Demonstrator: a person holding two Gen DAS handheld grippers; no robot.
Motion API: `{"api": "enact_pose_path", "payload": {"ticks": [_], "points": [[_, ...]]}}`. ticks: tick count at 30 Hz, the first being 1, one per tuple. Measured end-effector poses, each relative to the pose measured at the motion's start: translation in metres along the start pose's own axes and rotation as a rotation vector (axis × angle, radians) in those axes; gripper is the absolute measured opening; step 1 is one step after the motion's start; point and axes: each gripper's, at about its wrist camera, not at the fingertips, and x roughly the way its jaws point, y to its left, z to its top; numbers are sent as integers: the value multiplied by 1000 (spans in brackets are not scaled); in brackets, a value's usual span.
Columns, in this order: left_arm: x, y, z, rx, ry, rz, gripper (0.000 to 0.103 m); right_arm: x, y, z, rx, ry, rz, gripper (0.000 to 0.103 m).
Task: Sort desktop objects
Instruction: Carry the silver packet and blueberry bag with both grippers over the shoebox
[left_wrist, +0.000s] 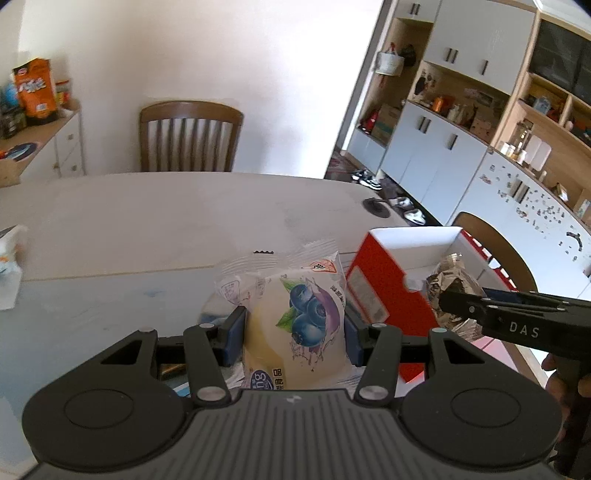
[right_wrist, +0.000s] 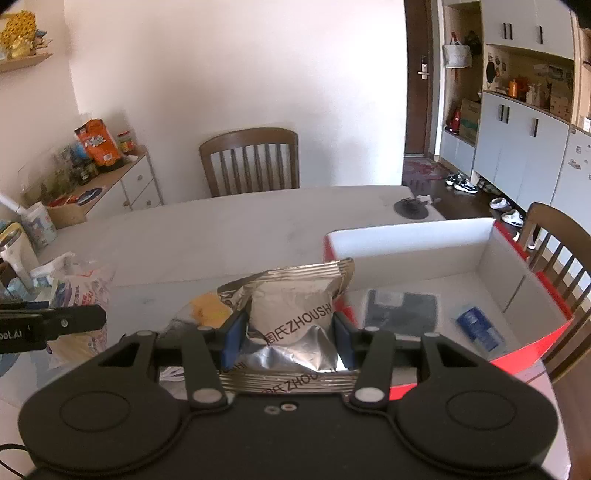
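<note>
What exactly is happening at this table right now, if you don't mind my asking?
A person is sorting snacks with a handheld gripper in each hand. The left gripper is clamped on a blueberry snack packet, and the right gripper is clamped on a silver foil packet. Both packets are held up off the table beside an open red box, which already holds a dark flat item and a small blue packet.
</note>
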Motion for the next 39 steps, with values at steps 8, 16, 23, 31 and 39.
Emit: {"api": "enact_pose_path", "payload": {"ticks": [8,16,23,31,39], "points": [[37,-55,16,41,19,-48,52,-1,-47,10,26,-16,-13,49],[73,-105,22,85,60,-93,52,1,-93,12,43,-3,-33,49],[98,-147,25,150,95,-138,52,4,-131,15,53,7,-51,49],[126,-177,24,219,150,-189,52,11,-161,21,49,12,-66,49],[155,-203,24,321,203,-247,52,26,-178,31,21,26,-71,49]]}}
